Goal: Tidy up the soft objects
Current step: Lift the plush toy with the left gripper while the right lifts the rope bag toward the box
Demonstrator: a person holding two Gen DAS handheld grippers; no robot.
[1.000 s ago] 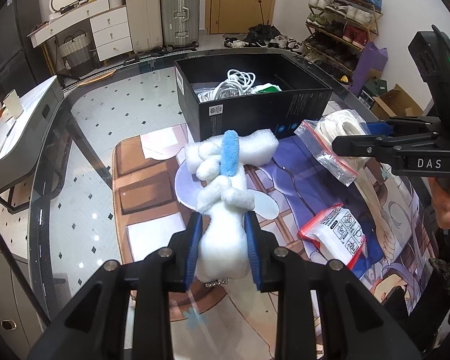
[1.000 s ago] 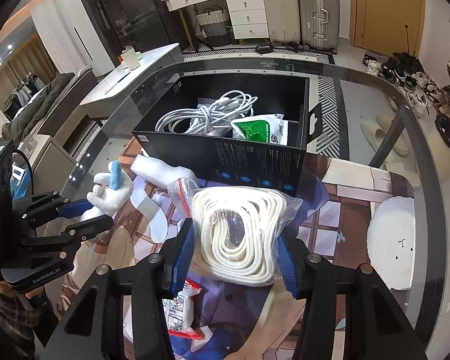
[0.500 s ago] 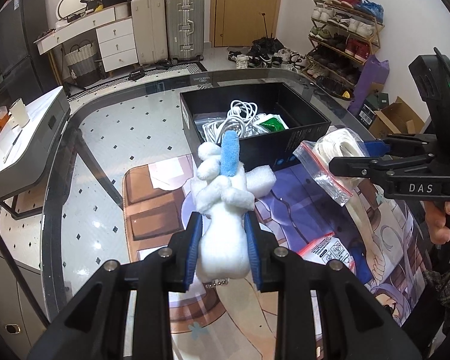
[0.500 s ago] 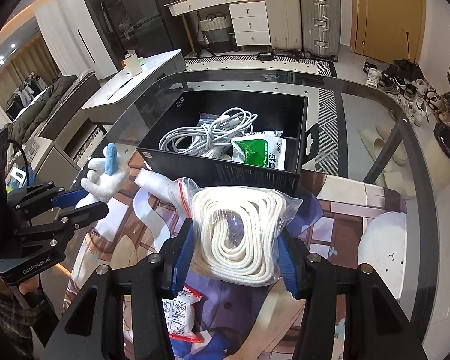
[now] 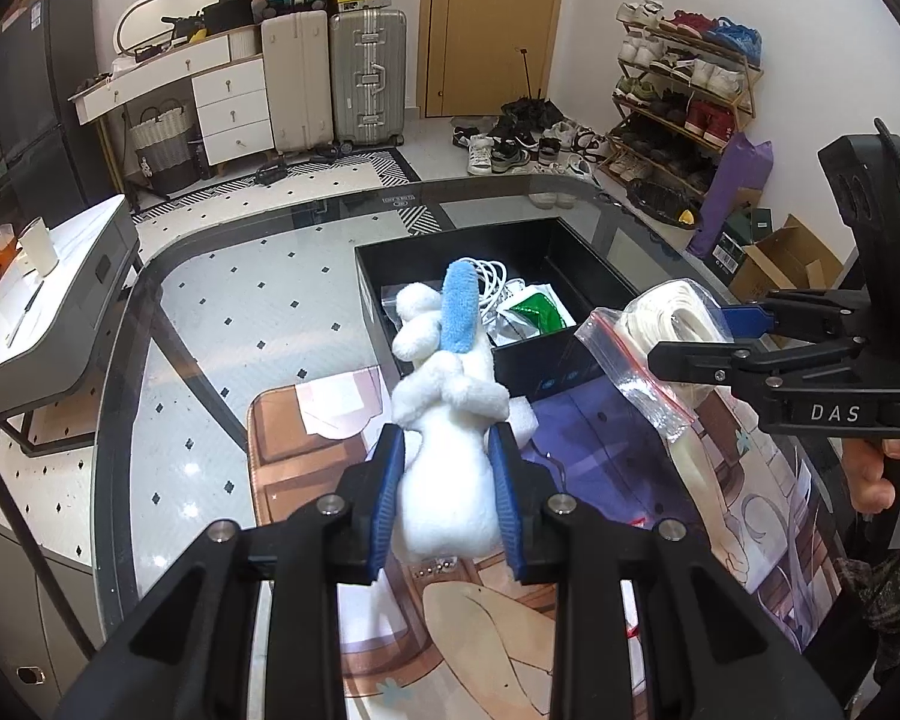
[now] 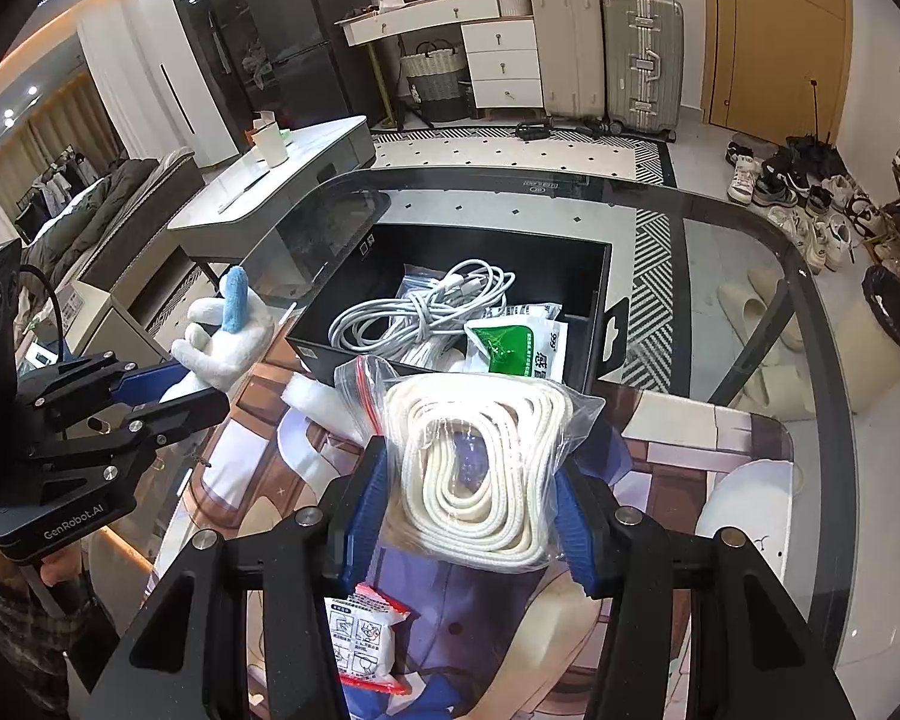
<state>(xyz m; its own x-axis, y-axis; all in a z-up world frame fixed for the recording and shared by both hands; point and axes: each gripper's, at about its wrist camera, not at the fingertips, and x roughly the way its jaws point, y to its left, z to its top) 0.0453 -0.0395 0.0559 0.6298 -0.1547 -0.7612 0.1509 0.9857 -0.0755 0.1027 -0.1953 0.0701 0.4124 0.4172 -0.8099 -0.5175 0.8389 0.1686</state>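
Above the counter (image 5: 222,324), you've lifted both loads: left hand-held gripper (image 5: 447,495) clamps the white-and-blue plush toy (image 5: 444,420), right hand-held gripper (image 6: 471,501) clamps the bagged white rope coil (image 6: 480,456), ready for the black box (image 6: 576,258).

Left tongs (image 5: 444,504): black angular arms, blue ribbed pads, silver screw heads at the joints; housing printed "GenRobot.AI", with a black cable looping from it. Right tongs (image 6: 471,510): same black frame and blue pads, side marked "DAS", a green lamp lit on the black housing. Sleeves (image 5: 888,594): dark plaid.
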